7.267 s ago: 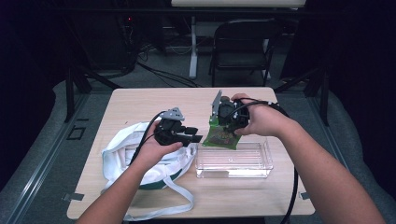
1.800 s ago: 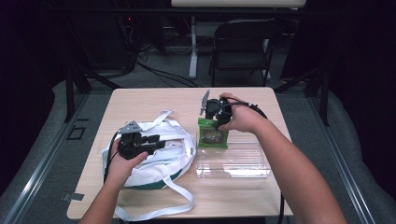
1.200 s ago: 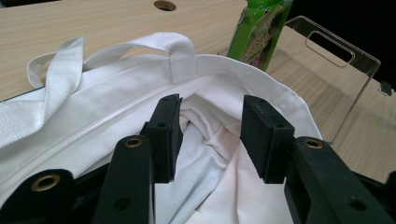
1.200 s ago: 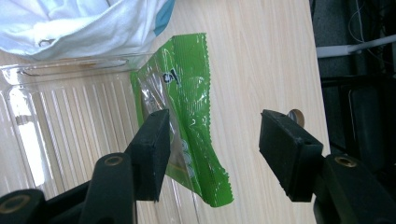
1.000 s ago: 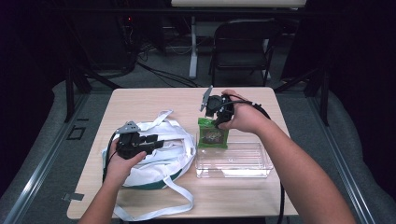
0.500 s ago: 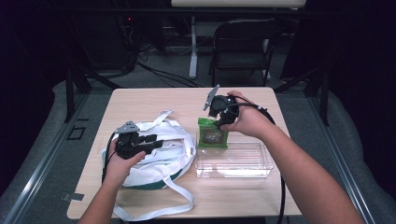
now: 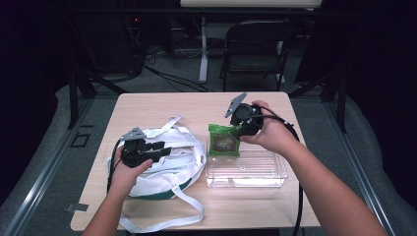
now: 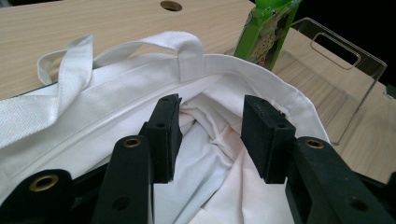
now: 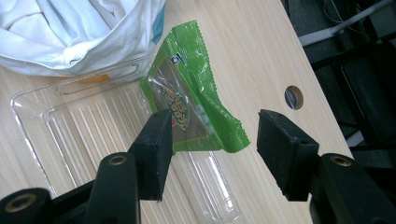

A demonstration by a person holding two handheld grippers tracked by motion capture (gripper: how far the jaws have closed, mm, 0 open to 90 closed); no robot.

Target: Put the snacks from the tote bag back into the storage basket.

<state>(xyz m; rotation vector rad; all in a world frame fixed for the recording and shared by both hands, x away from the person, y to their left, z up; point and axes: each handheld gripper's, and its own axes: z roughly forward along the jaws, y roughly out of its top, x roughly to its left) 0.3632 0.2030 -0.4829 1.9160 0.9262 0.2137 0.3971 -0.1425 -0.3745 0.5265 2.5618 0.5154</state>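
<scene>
The left tongs (image 7: 160, 149) sit half open in the mouth of the white bag (image 7: 167, 164), gripping nothing, apparently to spread it for loading. The right tongs (image 9: 212, 133) stand wide and empty just above the green packet (image 7: 223, 140), which leans on the clear tray's (image 7: 246, 169) rim on the table (image 7: 162, 105), likely bound for the bag.

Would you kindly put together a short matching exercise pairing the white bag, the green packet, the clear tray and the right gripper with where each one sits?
Things:
1. white tote bag
2. green snack packet
3. clear plastic tray
4. right gripper

Places or states:
A. leaning on the tray's far wall
B. open, just beyond the packet
C. between bag and right forearm
D. under the left gripper

Pairs: 1-D, 2-A, 3-C, 4-B
</scene>
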